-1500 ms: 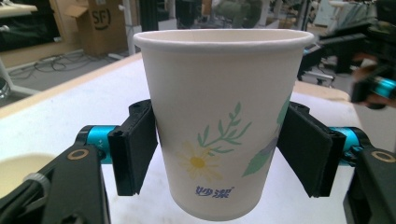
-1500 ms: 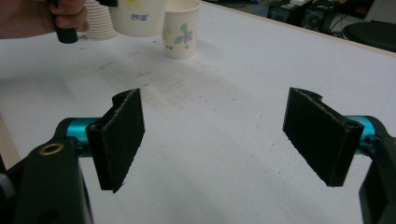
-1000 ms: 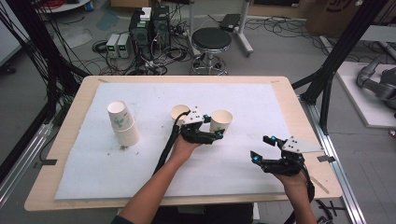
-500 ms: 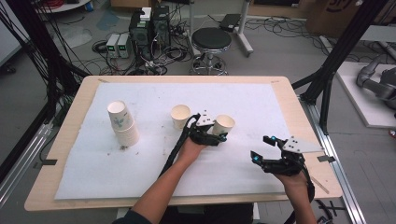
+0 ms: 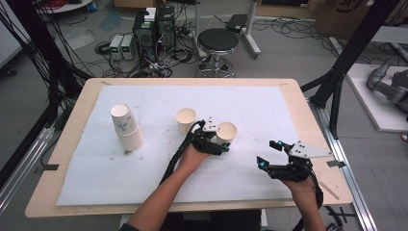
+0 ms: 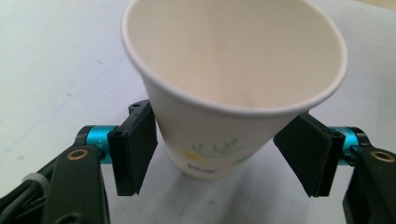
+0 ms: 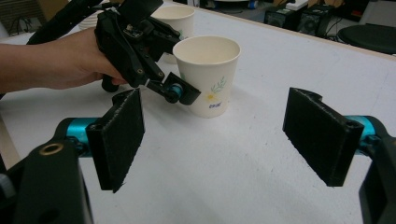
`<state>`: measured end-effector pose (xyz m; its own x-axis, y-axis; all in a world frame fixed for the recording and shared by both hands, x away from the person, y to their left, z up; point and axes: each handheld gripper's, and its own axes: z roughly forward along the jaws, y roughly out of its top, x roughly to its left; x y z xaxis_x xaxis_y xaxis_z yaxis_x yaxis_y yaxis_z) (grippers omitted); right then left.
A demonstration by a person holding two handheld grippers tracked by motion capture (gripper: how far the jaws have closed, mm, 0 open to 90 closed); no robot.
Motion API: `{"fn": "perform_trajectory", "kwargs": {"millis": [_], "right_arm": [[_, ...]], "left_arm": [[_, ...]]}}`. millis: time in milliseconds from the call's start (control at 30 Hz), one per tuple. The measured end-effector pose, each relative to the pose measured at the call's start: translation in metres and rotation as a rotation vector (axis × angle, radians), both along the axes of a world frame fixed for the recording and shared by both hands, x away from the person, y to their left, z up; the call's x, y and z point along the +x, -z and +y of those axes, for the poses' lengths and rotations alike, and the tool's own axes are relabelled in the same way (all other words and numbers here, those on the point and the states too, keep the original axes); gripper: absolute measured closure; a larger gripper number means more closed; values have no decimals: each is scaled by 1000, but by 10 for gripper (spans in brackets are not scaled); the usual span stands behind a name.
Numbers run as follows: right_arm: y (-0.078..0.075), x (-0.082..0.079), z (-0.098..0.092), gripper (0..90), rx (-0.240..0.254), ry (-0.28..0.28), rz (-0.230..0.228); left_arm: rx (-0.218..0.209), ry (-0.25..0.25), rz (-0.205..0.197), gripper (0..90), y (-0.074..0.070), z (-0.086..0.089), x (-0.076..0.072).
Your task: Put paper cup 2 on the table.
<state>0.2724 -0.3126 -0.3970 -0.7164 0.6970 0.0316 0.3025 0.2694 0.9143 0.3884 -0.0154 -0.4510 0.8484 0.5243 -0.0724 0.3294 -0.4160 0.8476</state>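
Left gripper straddles the lower wall of an upright paper cup; jaws have just been opening, one pad at the wall, the other clear, so no firm hold. Cup stands on the white surface, right of a second cup. Judged light, thin-walled, easily crushed or tipped; grip gently, low, across the body. Right gripper idles, jaws wide, empty.

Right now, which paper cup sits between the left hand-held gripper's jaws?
The single cup right of center, between the left hand-held gripper jaws, which have just been opening. The other single cup stands apart to its left; the stack is far left.
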Motion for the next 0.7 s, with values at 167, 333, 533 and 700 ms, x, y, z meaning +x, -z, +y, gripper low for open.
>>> {"fn": "perform_trajectory", "kwargs": {"millis": [167,333,533,700], "right_arm": [[2,1,1,212,-4,-4,2],[2,1,4,212,-6,-8,6],[4,3,7,211,-20,-9,8],[5,5,12,211,-57,19,-8]], "left_arm": [[-79,-27,9,211,1,15,-7],[-154,-38,-57,199,-13,38,-20],[-261,-24,-121,169,-27,76,-41],[-297,-42,-170,167,-35,112,-59]]}}
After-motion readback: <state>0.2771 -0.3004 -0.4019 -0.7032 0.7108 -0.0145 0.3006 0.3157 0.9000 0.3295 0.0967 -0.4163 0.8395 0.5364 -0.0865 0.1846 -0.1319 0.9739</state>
